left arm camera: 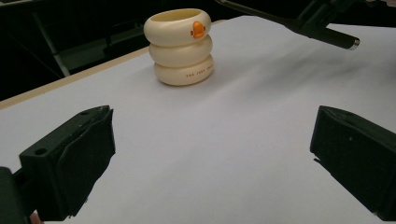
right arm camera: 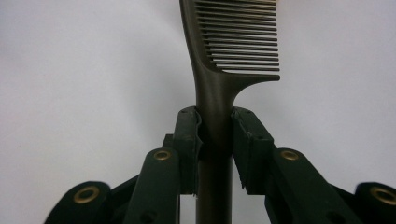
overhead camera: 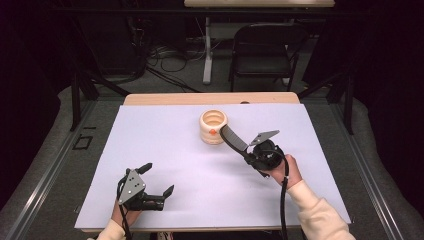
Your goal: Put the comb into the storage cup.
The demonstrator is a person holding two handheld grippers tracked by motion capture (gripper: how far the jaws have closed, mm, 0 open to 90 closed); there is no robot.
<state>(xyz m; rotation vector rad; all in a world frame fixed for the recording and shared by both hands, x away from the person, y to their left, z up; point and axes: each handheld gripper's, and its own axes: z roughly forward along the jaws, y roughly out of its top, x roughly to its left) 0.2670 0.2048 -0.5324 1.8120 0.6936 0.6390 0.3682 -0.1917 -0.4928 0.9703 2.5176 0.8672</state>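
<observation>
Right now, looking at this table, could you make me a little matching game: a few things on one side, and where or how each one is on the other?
Things:
1. comb
2. cream holder
3. left gripper
4. right gripper

States:
a. open, holding nothing, near the table's front edge
b. stands upright toward the back of the white table
c. clamped by its handle, teeth end toward the holder
d. shut on a dark handle

Pairs: 1-c, 2-b, 3-a, 4-d

We're looking at a lab recording setup: desk [overhead camera: 150, 150] under white sheet, black curtains [overhead camera: 385, 75] surrounding, loose cables [overhead camera: 165, 55] on floor, folding chair [overhead camera: 262, 50] behind.
</observation>
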